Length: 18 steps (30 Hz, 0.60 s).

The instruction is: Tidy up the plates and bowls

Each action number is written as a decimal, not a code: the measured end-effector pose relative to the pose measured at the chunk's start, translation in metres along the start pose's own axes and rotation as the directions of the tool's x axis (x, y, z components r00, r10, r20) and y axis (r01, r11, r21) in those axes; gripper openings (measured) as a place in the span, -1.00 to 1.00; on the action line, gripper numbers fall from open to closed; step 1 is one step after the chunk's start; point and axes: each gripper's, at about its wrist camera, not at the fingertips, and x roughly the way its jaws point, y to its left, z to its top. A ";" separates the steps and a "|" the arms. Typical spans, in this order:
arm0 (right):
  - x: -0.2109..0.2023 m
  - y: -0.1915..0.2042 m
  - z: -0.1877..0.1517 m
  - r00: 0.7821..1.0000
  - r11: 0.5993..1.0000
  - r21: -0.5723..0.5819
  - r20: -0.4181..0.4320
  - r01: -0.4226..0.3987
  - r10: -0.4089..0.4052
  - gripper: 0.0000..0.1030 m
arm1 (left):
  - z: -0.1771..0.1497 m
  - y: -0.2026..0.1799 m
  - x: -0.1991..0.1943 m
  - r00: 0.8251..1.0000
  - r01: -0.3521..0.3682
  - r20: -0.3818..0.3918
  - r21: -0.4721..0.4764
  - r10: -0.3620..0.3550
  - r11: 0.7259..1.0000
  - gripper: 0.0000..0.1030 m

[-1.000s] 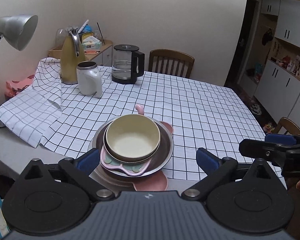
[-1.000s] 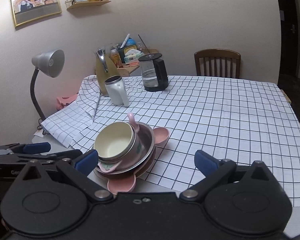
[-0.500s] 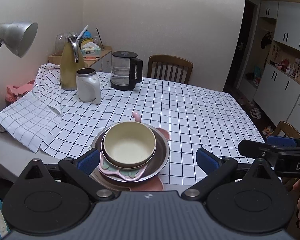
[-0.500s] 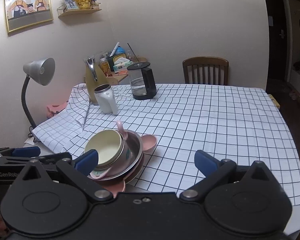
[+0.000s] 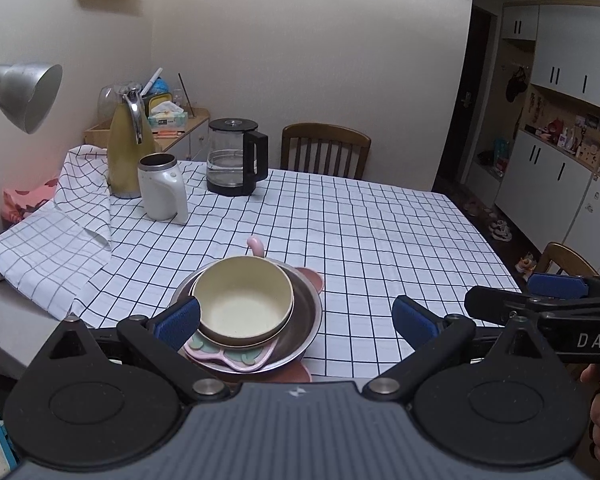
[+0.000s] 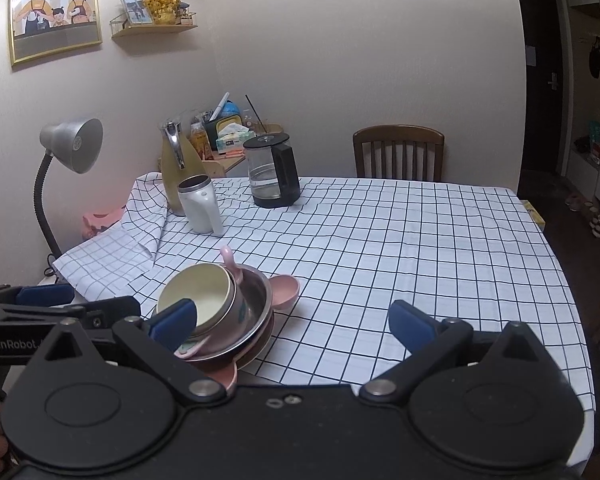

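Note:
A stack of dishes stands at the near edge of the checked table [image 5: 380, 224]. On top is a cream bowl [image 5: 242, 304], under it a pink and green dish [image 5: 236, 358], then a steel bowl [image 5: 306, 316], and pink plates [image 5: 314, 278] at the bottom. The same cream bowl [image 6: 198, 296] and steel bowl [image 6: 260, 288] show in the right wrist view. My left gripper [image 5: 296, 322] is open just short of the stack, holding nothing. My right gripper [image 6: 292, 320] is open to the right of the stack, also holding nothing.
At the far left of the table stand a white jug [image 5: 162, 188], a yellow thermos [image 5: 126, 152] and a glass kettle [image 5: 234, 158]. A desk lamp [image 5: 18, 92] leans in from the left. A wooden chair [image 5: 326, 150] faces the far side, and cabinets [image 5: 560, 140] line the right wall.
Both grippers have drawn back and risen from the stack, so more of the table and room shows. The dishes have not moved, and both grippers stay open.

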 end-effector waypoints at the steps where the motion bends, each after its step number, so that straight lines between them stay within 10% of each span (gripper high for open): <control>1: -0.001 0.000 0.000 1.000 1.000 0.000 0.002 0.004 -0.004 1.00 | 0.000 -0.001 0.000 1.000 0.003 0.004 0.002 -0.003 1.000 0.99; 18: -0.008 -0.007 -0.003 1.000 0.999 0.023 0.006 0.027 -0.027 1.00 | -0.001 -0.009 -0.003 1.000 0.019 0.014 0.026 -0.019 0.999 0.99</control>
